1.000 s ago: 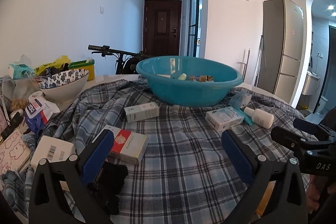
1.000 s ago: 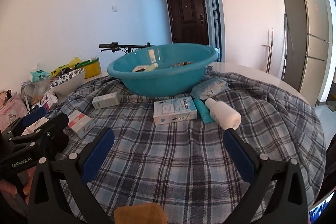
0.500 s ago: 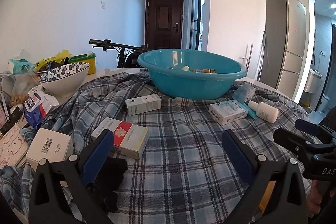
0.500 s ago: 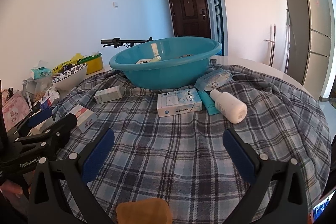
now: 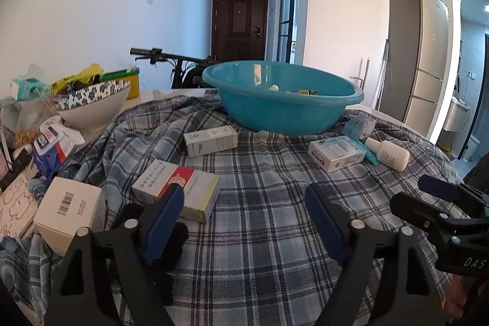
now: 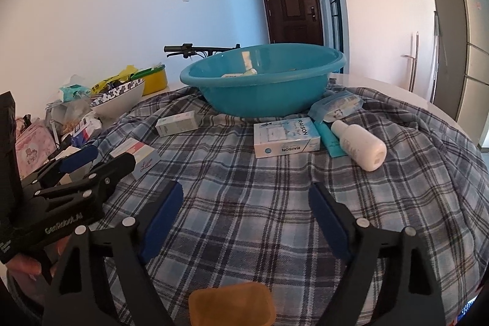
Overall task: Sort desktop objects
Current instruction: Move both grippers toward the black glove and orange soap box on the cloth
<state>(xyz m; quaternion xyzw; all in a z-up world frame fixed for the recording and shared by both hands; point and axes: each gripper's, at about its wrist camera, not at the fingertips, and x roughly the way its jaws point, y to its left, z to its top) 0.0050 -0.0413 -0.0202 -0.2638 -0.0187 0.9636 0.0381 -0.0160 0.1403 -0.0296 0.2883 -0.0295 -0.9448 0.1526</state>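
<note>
Left gripper (image 5: 244, 206) and right gripper (image 6: 246, 208): jaws just narrowed, part-open, nothing between | boxes, white bottle (image 6: 359, 145) loose on plaid cloth (image 6: 244, 188) before teal basin (image 6: 262, 81) | advice: straddle 1 box squarely before clamping.

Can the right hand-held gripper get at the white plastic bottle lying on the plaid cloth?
Probably yes: the right hand-held gripper is empty, its jaws just narrowed, and only bare plaid cloth separates it from the white plastic bottle.

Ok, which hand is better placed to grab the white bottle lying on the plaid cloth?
Probably the right. The white bottle lies ahead and slightly right of the right tool, whose jaws have just been closing on nothing. From the left tool, it sits far to the right.
</note>
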